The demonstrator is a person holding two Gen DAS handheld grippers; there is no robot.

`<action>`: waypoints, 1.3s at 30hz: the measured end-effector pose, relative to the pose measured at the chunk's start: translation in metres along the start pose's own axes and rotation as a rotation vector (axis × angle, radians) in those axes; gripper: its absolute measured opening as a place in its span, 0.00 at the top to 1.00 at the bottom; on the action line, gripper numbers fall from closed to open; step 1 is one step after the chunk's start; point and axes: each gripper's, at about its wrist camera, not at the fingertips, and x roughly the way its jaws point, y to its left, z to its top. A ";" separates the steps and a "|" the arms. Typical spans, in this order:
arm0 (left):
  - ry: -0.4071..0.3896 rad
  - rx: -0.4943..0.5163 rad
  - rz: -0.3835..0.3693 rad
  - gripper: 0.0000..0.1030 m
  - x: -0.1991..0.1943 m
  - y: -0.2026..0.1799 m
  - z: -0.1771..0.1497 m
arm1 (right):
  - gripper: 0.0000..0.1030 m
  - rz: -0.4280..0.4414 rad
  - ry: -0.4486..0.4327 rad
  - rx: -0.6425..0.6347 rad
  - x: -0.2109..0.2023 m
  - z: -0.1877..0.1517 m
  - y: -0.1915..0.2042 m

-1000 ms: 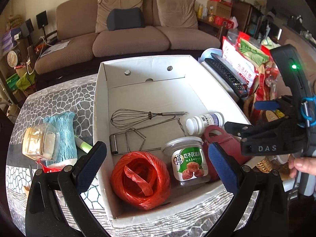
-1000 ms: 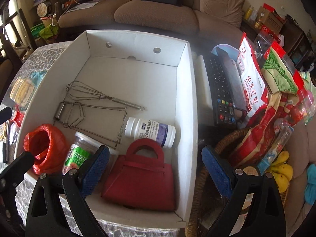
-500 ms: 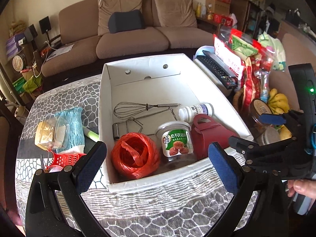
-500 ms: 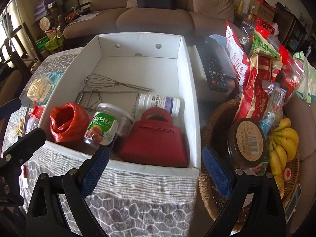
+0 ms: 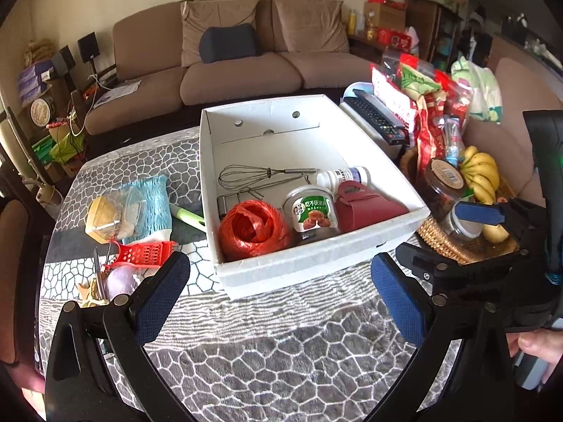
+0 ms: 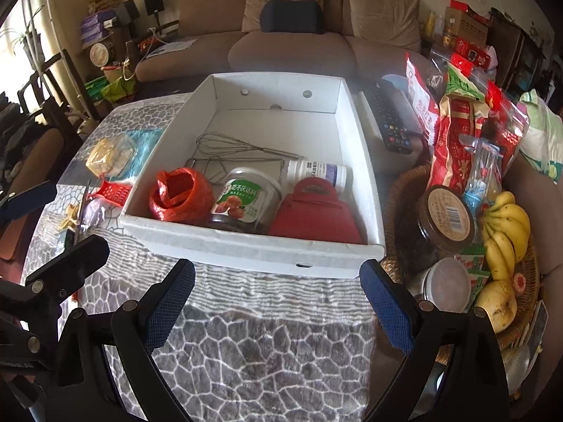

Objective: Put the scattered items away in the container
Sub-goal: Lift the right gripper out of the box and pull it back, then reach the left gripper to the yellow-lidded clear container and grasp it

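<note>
Both the left gripper [image 5: 279, 299] and right gripper [image 6: 278, 300] hung empty, jaws spread wide, short of the white box [image 5: 316, 263]. Left of it lay the red grater [image 5: 146, 253]: probably light, stiff plastic, best pinched across its flat body.

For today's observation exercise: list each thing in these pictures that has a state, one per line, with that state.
Left gripper: open, empty.
Right gripper: open, empty.
White box: open-topped, partly filled.
Snack jar: lidded, tilted.
White bottle: capped, lying down.
Red grater: outside box.
</note>
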 end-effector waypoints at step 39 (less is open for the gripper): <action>0.131 -0.485 0.138 0.00 0.066 0.329 -0.172 | 0.04 0.341 -0.047 -0.072 0.113 -0.069 0.245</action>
